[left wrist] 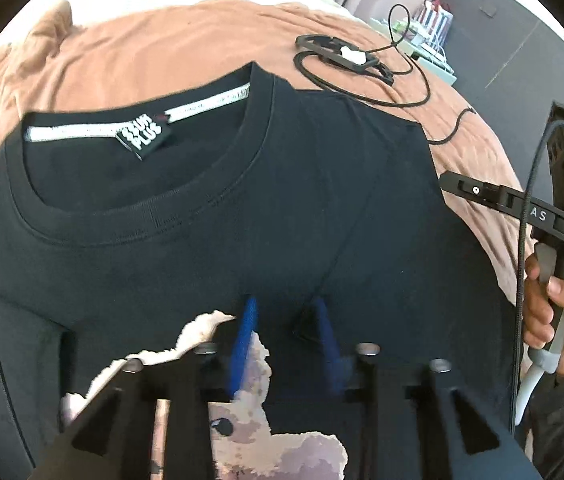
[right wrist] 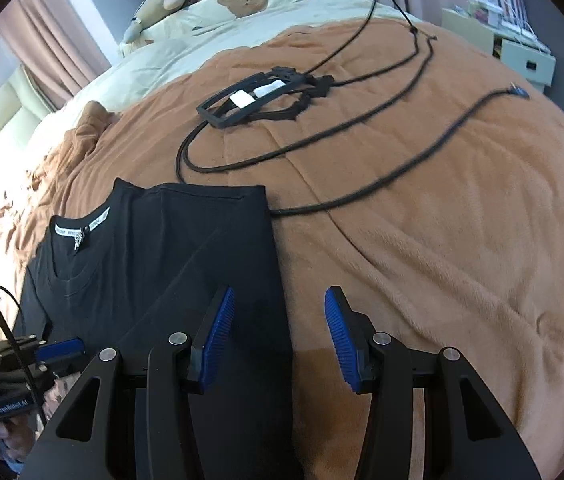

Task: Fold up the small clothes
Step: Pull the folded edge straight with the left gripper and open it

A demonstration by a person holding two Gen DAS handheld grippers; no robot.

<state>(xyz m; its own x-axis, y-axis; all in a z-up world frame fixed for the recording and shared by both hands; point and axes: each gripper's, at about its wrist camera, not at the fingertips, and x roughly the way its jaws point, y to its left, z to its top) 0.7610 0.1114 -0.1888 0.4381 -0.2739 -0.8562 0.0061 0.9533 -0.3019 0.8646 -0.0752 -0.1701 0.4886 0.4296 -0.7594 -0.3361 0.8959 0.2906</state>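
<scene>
I have the shirt (right wrist: 154, 264) lying flat on the brown blanket (right wrist: 442, 240), left of centre in the right wrist view, its right side already folded inward so that edge runs straight. Its collar (left wrist: 138, 184) points to the upper left of the frame; the long axis runs from there down toward my grippers.

My left gripper (left wrist: 286, 320) sits low over the chest, jaws parted with dark cloth between the pads; whether they pinch it I cannot tell. My right gripper (right wrist: 280, 332) is released, straddling the folded edge, I judge to take it for the next fold. A cable (right wrist: 362, 184) lies just beyond.
</scene>
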